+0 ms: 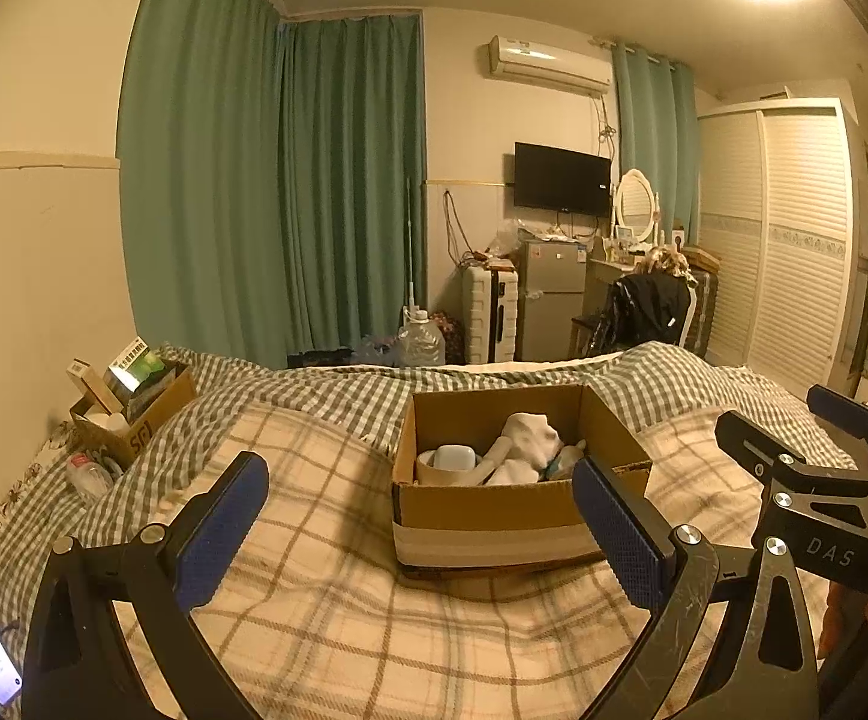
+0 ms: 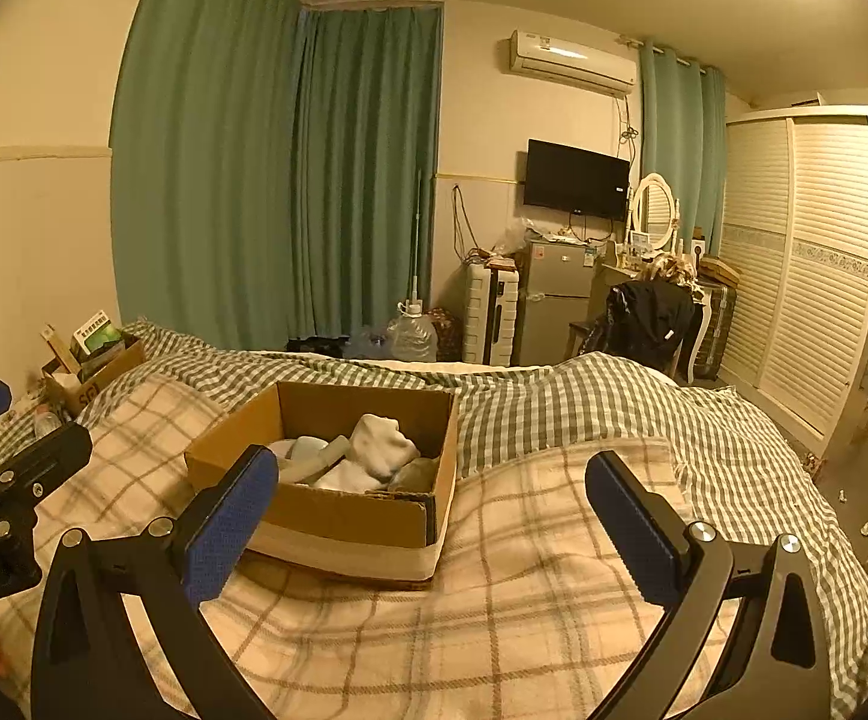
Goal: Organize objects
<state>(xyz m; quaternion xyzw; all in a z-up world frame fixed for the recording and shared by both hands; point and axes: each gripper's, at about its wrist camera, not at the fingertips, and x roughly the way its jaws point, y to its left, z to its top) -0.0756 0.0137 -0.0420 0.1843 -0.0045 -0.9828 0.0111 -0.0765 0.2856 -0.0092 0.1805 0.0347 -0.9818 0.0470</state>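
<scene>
my left gripper (image 1: 419, 531): black angular metal frame, silver round screws, blue textured pads (image 1: 221, 531). my right gripper (image 2: 431, 525): same build; white "das" lettering on side, bare skin at 4 o'clock.

Box (image 1: 481, 516) on bed (image 1: 326, 618) (socks (image 1: 529, 438) inside)

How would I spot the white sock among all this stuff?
Find the bed with its plaid blanket; an open cardboard box sits mid-bed. The white sock is the crumpled fabric heaped highest inside, unlike the smooth pale-blue case beside it.
</scene>
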